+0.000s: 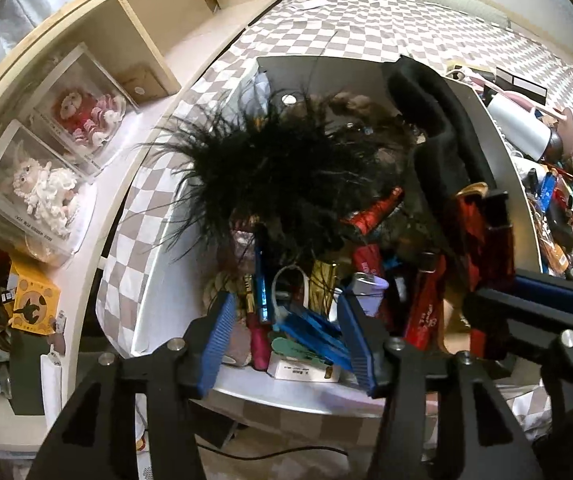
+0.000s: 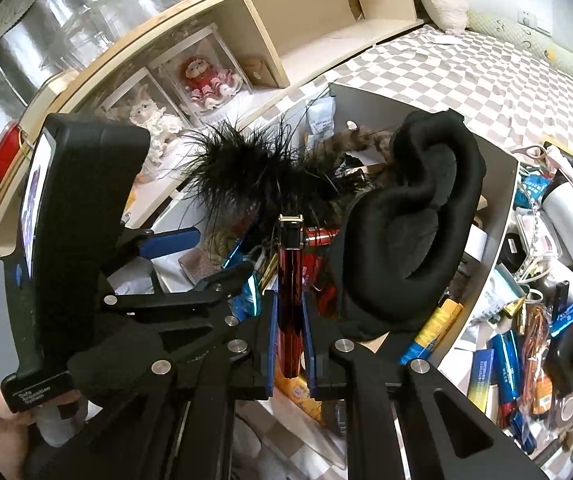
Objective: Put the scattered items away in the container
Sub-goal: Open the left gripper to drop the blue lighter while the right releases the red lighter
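Right gripper [image 2: 289,334] fingers are clamped on a shiny red lighter [image 2: 289,280], held upright over the white container [image 2: 504,200]. Left gripper [image 1: 284,334] fingers are spread wide with nothing between them, just above the container's clutter. Only readable text is "Data Acquisition System" on the black handle [image 2: 34,394] left of the fingers.

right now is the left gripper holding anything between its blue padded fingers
No, the left gripper stands open above the white container, its blue fingers spread wide with nothing clamped between them.
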Demonstrator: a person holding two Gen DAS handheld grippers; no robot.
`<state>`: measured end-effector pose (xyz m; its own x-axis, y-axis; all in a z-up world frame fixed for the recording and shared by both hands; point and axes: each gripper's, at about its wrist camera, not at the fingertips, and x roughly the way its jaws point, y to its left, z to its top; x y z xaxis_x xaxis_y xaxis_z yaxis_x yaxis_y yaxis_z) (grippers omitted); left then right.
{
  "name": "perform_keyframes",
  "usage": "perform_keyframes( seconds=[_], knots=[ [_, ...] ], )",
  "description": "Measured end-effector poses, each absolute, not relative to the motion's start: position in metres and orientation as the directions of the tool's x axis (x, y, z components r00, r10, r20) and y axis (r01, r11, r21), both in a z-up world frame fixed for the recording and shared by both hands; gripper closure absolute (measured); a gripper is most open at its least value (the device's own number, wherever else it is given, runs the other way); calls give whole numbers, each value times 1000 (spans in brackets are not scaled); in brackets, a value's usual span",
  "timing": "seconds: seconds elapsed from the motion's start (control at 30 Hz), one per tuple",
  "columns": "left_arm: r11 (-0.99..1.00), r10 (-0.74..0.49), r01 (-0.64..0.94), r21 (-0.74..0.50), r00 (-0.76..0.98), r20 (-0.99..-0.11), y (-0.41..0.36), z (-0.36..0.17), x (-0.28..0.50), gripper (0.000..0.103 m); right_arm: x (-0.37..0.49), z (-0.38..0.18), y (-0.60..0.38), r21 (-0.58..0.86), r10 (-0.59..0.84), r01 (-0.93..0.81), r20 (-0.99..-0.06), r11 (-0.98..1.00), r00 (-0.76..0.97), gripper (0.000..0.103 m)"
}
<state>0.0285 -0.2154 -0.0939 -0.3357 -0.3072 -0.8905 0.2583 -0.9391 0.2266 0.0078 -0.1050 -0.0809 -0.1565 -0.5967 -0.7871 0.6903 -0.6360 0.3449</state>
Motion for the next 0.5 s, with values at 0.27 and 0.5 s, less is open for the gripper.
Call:
perform_keyframes(
  seconds=[0.27, 0.5],
  knots=[
    [-932, -304, 302, 201, -348, -887, -228, -88, 35, 39, 6, -81, -107, 356, -606, 689, -781, -632, -152, 91],
    [-923, -313, 338, 186, -373, -873, -240, -77, 44, 38, 9, -79, -116, 363, -630, 713, -764, -599, -139, 91]
  ],
)
